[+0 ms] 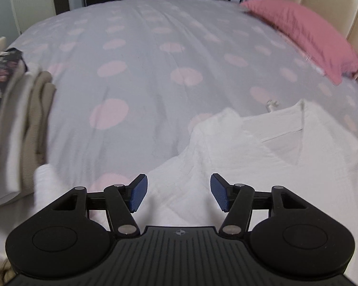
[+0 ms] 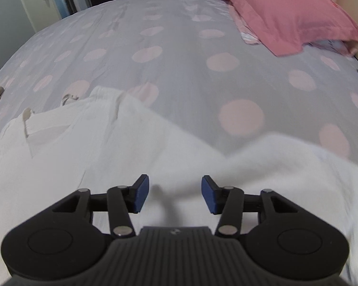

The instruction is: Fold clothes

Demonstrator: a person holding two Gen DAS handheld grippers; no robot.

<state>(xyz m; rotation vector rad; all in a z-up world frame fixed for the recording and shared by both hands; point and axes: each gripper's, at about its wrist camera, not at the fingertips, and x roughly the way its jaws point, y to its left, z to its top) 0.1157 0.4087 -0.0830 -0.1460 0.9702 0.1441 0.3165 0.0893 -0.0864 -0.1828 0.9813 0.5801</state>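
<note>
A white V-neck garment (image 1: 262, 147) lies spread on the bed, its neckline toward the far right in the left wrist view. My left gripper (image 1: 178, 191) hovers over the garment's left part, jaws apart, nothing between the blue pads (image 1: 138, 194). In the right wrist view the same white garment (image 2: 107, 147) fills the near half, with its collar at the left. My right gripper (image 2: 175, 194) stands open above the white cloth, and its blue pads (image 2: 208, 195) grip nothing.
The bed carries a grey cover with pink dots (image 1: 155, 59). A pink pillow (image 1: 305, 35) lies at the far right by a cream headboard (image 1: 331, 2). A stack of folded clothes (image 1: 19, 124) sits at the left edge. A door and dark wardrobe stand beyond the bed.
</note>
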